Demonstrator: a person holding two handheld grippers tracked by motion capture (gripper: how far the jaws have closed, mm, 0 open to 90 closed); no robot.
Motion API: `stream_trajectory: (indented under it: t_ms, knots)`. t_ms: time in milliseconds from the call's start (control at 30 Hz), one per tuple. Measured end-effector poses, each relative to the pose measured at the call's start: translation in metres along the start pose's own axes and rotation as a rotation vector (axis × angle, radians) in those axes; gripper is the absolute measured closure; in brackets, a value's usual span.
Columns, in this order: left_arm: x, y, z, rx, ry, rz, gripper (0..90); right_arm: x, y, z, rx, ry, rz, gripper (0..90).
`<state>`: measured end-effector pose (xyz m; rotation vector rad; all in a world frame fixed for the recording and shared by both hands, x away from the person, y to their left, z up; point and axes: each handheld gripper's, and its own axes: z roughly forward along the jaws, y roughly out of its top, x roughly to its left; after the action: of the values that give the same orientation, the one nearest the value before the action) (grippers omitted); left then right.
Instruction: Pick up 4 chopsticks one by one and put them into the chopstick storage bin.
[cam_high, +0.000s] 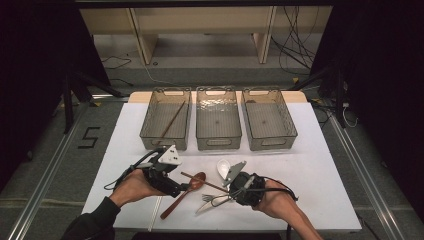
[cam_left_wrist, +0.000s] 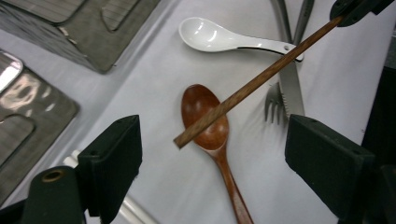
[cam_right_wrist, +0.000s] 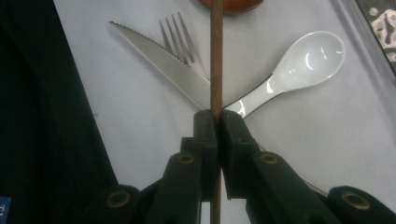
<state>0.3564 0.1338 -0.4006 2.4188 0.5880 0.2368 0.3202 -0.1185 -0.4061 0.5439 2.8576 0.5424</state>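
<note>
My right gripper is shut on a brown wooden chopstick, which it holds just above the table. The stick's free end hangs over the bowl of a brown wooden spoon. In the left gripper view that chopstick runs down from the right gripper toward my left gripper, which is open with nothing gripped. In the high view the left gripper and right gripper face each other near the table's front. A white ceramic spoon, a knife and a fork lie under the stick.
Three grey mesh baskets stand in a row at the back: the left basket holds another brown chopstick; beside it are the middle basket and the right basket. A pale rod lies by the left hand.
</note>
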Motion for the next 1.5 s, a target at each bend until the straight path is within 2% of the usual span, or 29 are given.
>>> stream_trajectory:
  t_ms: [167, 200, 300, 333, 400, 500, 533, 633, 800, 1167, 1400, 1467, 1500]
  knots:
    - [-0.006, 0.006, 0.009, 0.052, -0.029, 0.062, 21.3, 0.004, 0.002, 0.0, -0.003, 0.006, -0.045, 86.2]
    - [-0.007, 0.006, 0.01, 0.057, -0.03, 0.071, 22.3, 0.006, 0.002, -0.001, -0.001, 0.011, -0.038, 86.2]
    - [-0.009, 0.007, 0.013, 0.079, -0.046, 0.097, 25.5, 0.006, 0.003, -0.001, -0.005, 0.014, -0.073, 86.3]
    - [-0.009, 0.007, 0.014, 0.087, -0.06, 0.091, 26.4, 0.007, 0.003, -0.001, -0.006, 0.016, -0.072, 86.2]
    - [-0.011, 0.007, 0.016, 0.109, -0.057, 0.107, 28.7, 0.009, 0.004, -0.002, -0.006, 0.016, -0.072, 86.2]
    - [-0.013, 0.007, 0.018, 0.123, -0.072, 0.122, 32.0, 0.01, 0.004, -0.002, -0.01, 0.018, -0.102, 86.3]
    - [-0.014, 0.007, 0.018, 0.128, -0.074, 0.128, 33.4, 0.011, 0.005, -0.003, -0.007, 0.018, -0.09, 86.3]
    - [-0.015, 0.007, 0.019, 0.142, -0.089, 0.133, 39.2, 0.011, 0.005, -0.003, -0.015, 0.016, -0.117, 86.2]
    - [-0.016, 0.006, 0.021, 0.17, -0.102, 0.146, 47.3, 0.013, 0.005, -0.003, -0.017, 0.023, -0.132, 86.3]
    - [-0.019, 0.005, 0.023, 0.198, -0.126, 0.172, 66.5, 0.016, 0.006, -0.003, -0.015, 0.032, -0.149, 86.2]
    - [-0.021, 0.004, 0.023, 0.214, -0.166, 0.201, 72.6, 0.016, 0.005, -0.002, -0.017, 0.034, -0.176, 85.1]
    - [-0.022, 0.003, 0.023, 0.22, -0.194, 0.211, 75.2, 0.014, 0.004, -0.002, -0.023, 0.014, -0.18, 82.7]
    - [-0.023, 0.003, 0.023, 0.218, -0.213, 0.217, 76.6, 0.013, 0.004, -0.003, -0.021, 0.006, -0.163, 81.5]
